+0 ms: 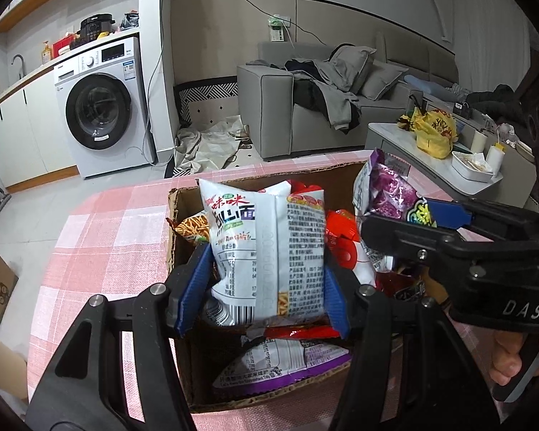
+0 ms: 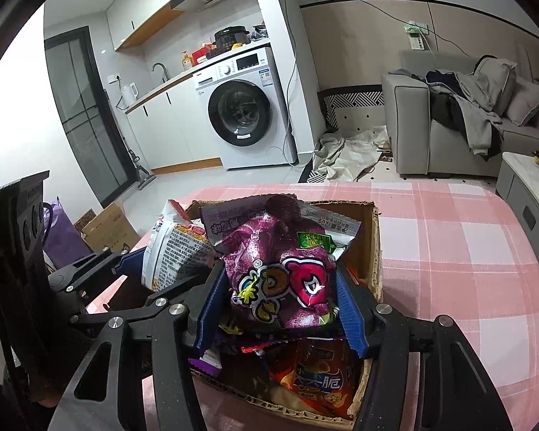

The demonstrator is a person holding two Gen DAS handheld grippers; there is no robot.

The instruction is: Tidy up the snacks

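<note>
A cardboard box point(image 1: 183, 201) of snack packs sits on the pink checked tablecloth point(image 1: 100, 237). My left gripper point(image 1: 262, 287) is shut on a white noodle-snack bag point(image 1: 266, 237), held upright over the box. My right gripper point(image 2: 282, 305) is shut on a purple snack bag point(image 2: 284, 273) over the same box point(image 2: 372, 251). The right gripper also shows in the left wrist view point(image 1: 427, 215), holding the purple bag point(image 1: 388, 186) to the right. The left gripper and white bag point(image 2: 176, 248) show at the left of the right wrist view. Red, orange and purple packs lie inside.
A washing machine point(image 1: 97, 107) and kitchen counter stand at the back left. A grey sofa point(image 1: 305, 107) with clothes is behind the table. A low white table point(image 1: 431, 165) with a yellow bag stands to the right. Cardboard boxes point(image 2: 104, 230) sit on the floor at left.
</note>
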